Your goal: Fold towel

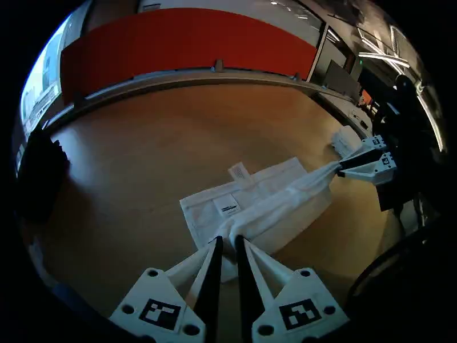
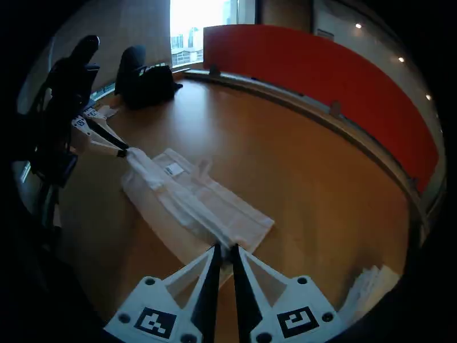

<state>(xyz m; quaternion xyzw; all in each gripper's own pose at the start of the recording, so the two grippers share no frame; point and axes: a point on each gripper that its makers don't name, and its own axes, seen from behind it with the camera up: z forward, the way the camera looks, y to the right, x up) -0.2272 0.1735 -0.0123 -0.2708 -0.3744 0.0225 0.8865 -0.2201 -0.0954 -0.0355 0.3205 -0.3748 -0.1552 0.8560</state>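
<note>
The pinched edge of the towel point(image 1: 268, 206) is hidden between the fingers of the left gripper point(image 1: 228, 244), and likewise inside the right gripper point(image 2: 224, 250). The print on the towel's label point(image 1: 227, 204) is too small to read. A pile of white cloth point(image 2: 371, 286) is partly cut off by the picture's edge. A dark shape point(image 1: 40, 171) is too dim to identify.
</note>
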